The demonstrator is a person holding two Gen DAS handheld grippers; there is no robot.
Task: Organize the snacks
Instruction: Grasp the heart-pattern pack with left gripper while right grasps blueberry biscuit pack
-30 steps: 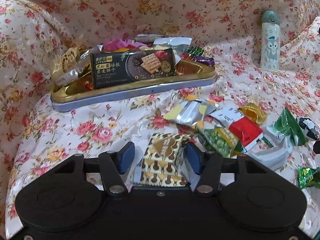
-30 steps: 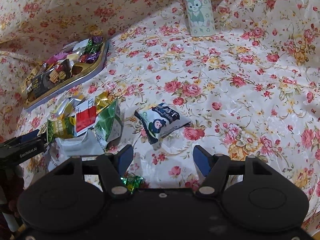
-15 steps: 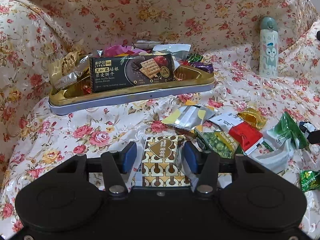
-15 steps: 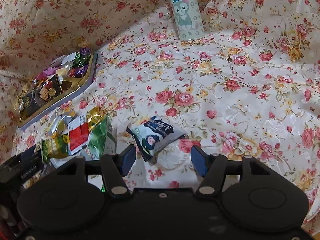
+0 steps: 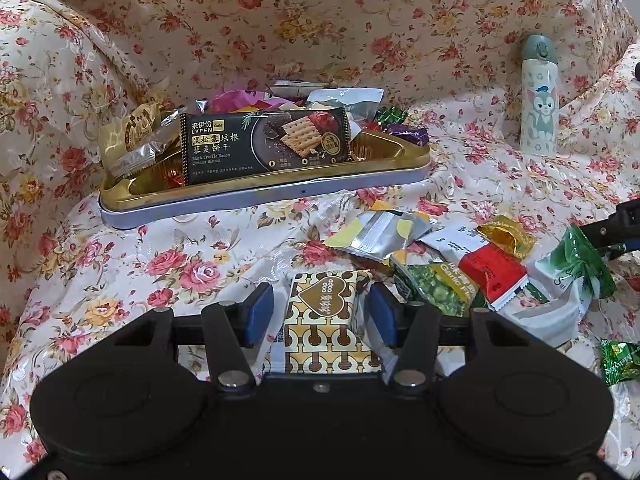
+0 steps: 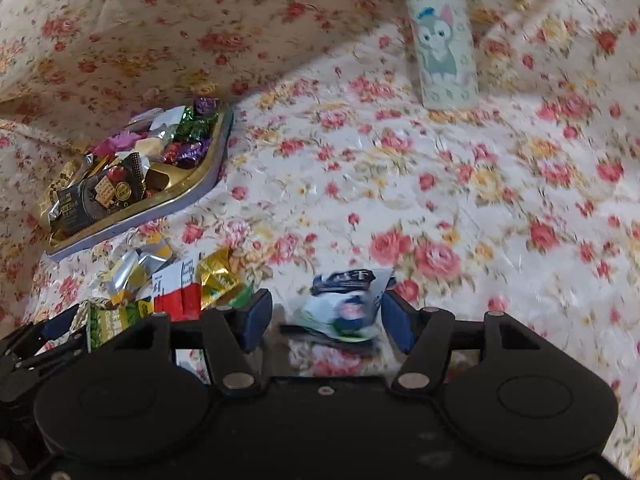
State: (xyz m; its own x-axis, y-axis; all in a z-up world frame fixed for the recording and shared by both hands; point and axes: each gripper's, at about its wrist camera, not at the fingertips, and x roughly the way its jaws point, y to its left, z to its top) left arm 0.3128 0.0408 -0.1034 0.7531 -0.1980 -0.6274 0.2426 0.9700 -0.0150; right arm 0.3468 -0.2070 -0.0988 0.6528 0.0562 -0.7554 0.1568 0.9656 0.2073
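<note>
- Right gripper (image 6: 326, 318), jaws spread after narrowing, straddles a blue-and-white snack packet (image 6: 346, 306) mid-cloth; centre it before squeezing, then carry it to the gold tray (image 6: 192, 194) at the cloth's far-left edge
- Left gripper (image 5: 320, 312) frames a brown-patterned packet (image 5: 324, 320); whether its pads pinch it is unclear
- Motion blur hides the right packet's print

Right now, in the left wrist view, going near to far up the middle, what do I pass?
Left claw → brown and gold patterned packet → bare floral cloth → gold tray → black cracker pack → draped floral backdrop.
</note>
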